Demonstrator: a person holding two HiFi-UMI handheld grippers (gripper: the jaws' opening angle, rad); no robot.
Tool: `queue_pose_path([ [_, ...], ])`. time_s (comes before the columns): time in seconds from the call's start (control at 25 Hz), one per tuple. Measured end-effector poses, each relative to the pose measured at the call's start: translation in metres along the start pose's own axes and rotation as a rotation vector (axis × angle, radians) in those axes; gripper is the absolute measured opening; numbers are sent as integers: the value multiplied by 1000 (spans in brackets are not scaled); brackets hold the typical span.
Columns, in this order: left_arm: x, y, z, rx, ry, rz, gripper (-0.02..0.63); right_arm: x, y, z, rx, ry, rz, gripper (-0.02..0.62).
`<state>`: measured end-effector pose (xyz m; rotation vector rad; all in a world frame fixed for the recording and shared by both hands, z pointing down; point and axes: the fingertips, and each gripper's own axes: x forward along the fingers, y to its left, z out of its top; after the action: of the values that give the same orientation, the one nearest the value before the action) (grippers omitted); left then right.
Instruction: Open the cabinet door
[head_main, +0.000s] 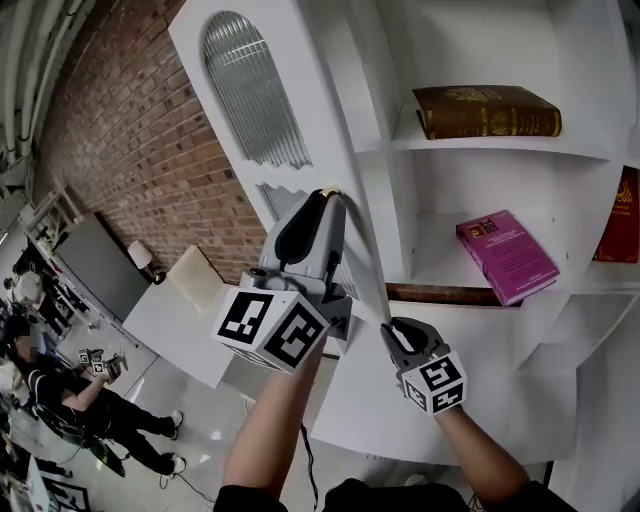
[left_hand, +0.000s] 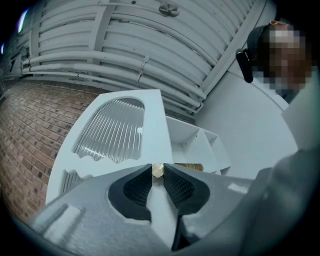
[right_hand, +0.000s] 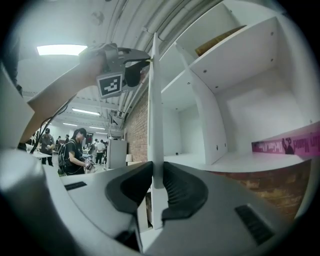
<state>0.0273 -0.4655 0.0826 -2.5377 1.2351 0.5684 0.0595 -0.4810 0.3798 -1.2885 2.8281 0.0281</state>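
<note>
Counting up: one cabinet door (head_main: 320, 120), one brass knob (left_hand: 157, 170), two grippers, three books.
Door spot: swung open off the white cabinet, running from 11 o'clock down to the middle of the head view.
Left gripper (head_main: 325, 200): forearm reaching up toward 12, tilted upward, fingers clamped narrow on the knob.
Right gripper (head_main: 392, 328): at 5 o'clock from the left one, roughly level, fingers pinching the door's thin edge.
Books: brown book (head_main: 487, 110) at 1 o'clock, pink book (head_main: 507, 255) at 3, red book (head_main: 623, 220) far right.
</note>
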Motion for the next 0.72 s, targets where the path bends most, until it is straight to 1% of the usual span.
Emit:
queue_pose_path([
  [0.16, -15, 2, 6, -39, -7, -47, 80, -4, 18, -1, 8, 8, -14, 64],
  [0.32, -28, 4, 14, -61, -11, -93, 80, -6, 34, 0, 25, -4, -60, 64],
  [0.56, -56, 12, 28, -103, -3, -148, 81, -9, 69, 0, 27, 16, -108, 63],
  [0.72, -74, 16, 37, -73, -7, -178, 81, -9, 91, 0, 29, 22, -143, 64],
])
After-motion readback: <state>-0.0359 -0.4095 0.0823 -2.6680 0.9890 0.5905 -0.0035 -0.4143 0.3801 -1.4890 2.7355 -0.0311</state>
